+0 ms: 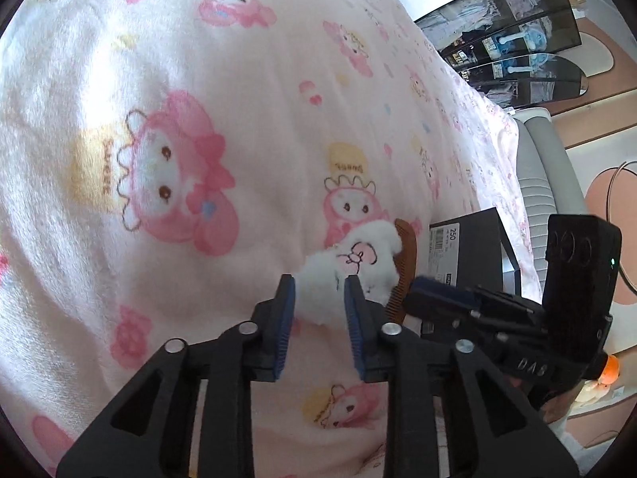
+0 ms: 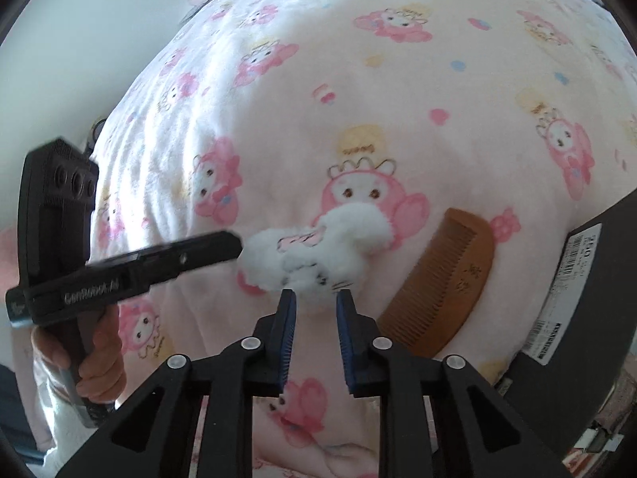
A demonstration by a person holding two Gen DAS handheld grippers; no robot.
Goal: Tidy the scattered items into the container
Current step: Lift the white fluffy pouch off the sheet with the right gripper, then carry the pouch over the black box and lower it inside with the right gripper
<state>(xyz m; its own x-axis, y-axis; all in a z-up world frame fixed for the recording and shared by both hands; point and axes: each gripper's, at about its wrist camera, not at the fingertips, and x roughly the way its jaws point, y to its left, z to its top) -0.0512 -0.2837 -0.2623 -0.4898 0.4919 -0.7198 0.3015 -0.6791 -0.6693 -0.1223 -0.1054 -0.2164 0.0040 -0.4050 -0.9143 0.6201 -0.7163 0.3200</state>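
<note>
Fluffy white toy (image 1: 350, 267) and wooden comb (image 1: 404, 267) not yet in the dark box (image 1: 469, 247), both loose on the pink blanket (image 1: 179, 99).

Left wrist: left gripper (image 1: 319, 298) straddling the toy's near end, blue pads apart, fluff between them, clamping unclear; comb tucked just behind, box beyond; right gripper (image 1: 434, 288) blurred beside the comb.
Right wrist: right gripper (image 2: 316, 304) parted just short of the toy (image 2: 314, 251), nothing held; comb (image 2: 446, 275) beside it, box (image 2: 577, 318) at right. Everything left to stow.
</note>
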